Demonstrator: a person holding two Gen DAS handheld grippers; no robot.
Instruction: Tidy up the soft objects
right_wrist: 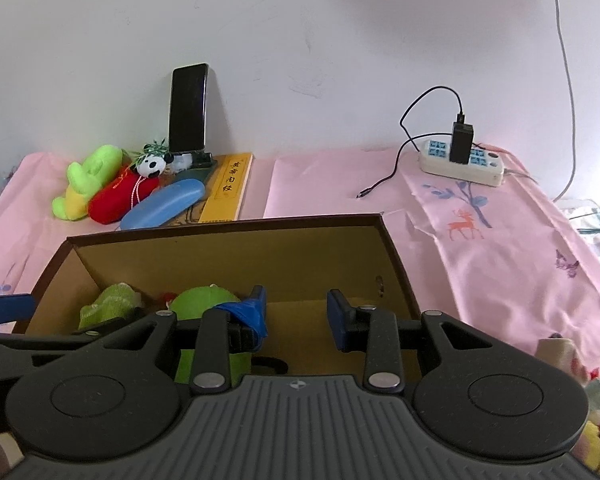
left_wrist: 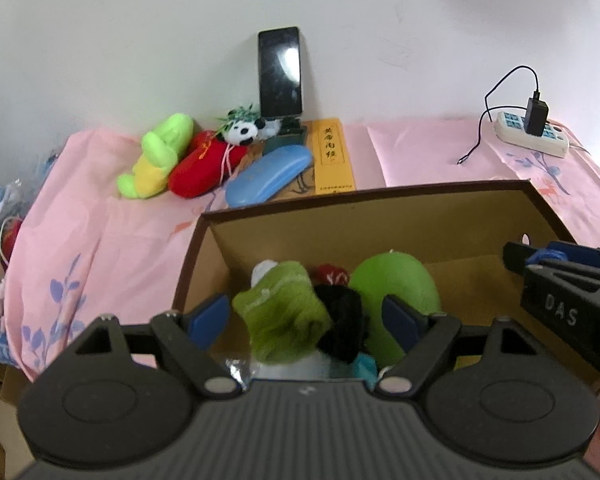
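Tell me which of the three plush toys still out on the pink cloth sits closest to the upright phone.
The small panda plush, right beside the phone and its stand. The red plush lies in front of it, and the green-and-yellow plush is farthest away.

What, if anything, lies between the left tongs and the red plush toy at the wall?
The brown cardboard box's far wall and bare pink cloth lie between the left tongs and the red plush toy.

plush toys on table [right_wrist: 86, 184]: 3; box [right_wrist: 228, 226]: 1; phone [right_wrist: 188, 108]: 1; power strip [right_wrist: 462, 162]: 1
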